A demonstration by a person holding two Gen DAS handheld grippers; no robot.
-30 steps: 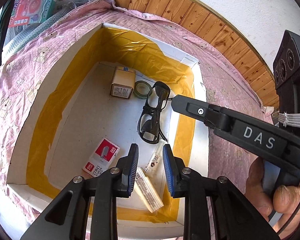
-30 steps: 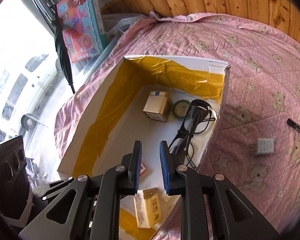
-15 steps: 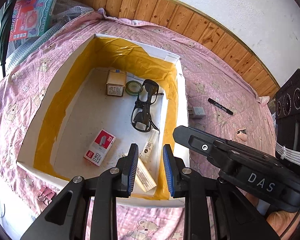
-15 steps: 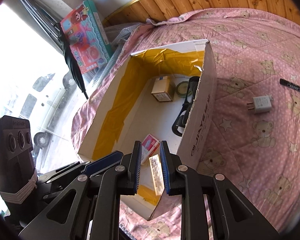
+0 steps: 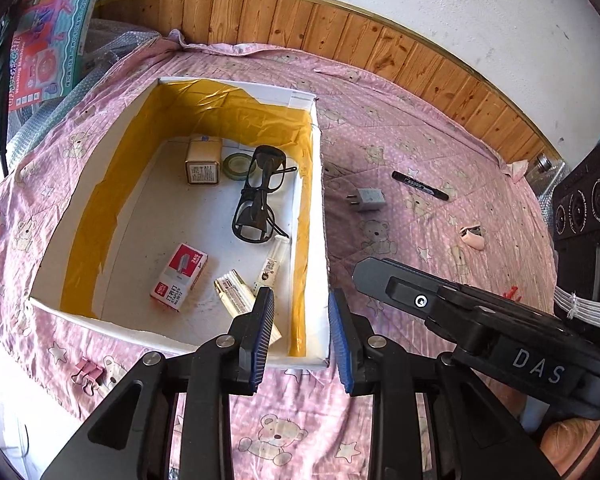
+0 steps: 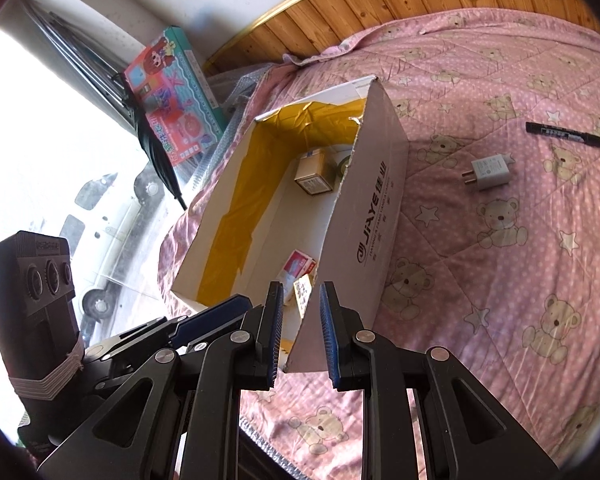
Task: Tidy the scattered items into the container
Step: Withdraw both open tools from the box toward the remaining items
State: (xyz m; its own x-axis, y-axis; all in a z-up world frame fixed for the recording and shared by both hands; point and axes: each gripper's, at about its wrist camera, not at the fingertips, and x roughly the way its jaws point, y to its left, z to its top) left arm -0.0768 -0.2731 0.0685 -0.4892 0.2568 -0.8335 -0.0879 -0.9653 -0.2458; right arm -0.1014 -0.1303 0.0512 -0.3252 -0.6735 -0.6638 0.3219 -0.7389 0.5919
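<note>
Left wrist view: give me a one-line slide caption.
Open left gripper above the yellow-lined white cardboard box, with white plug adapter and black marker pen on the pink quilt.

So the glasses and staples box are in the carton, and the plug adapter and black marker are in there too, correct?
Not quite. The glasses and staples box are in the carton, but the plug adapter and black marker lie outside it on the pink quilt, as the left wrist view shows.

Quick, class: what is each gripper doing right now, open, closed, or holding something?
Left gripper: open, holding nothing, above the box corner.
Right gripper: open, holding nothing, near the same corner.
</note>
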